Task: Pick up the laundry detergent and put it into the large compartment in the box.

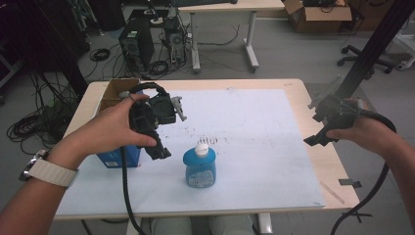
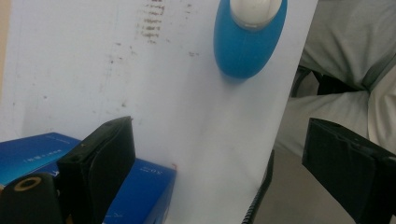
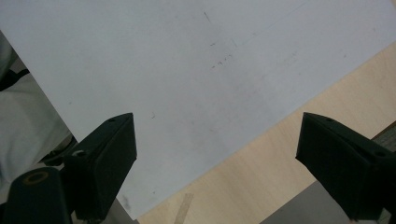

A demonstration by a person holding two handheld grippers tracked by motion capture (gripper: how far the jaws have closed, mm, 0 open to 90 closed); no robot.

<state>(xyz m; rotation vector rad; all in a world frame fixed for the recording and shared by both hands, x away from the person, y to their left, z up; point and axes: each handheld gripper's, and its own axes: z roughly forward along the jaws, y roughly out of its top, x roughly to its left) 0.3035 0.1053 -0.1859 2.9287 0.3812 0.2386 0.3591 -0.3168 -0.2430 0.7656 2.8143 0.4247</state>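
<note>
left gripper (image 1: 159, 128) hangs over the white sheet's (image 1: 254, 127) left side, jaws spread, nothing between them. the blue bottle (image 1: 199, 168) with its white cap stands upright near the sheet's front edge, just right of a blue box (image 1: 117, 157). right gripper (image 1: 327, 125) hovers over the table's (image 1: 313, 105) right edge, released too.

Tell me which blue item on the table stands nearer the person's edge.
The blue bottle with the white cap, standing alone on the white sheet; the blue box sits farther left, beside the cardboard box.
</note>
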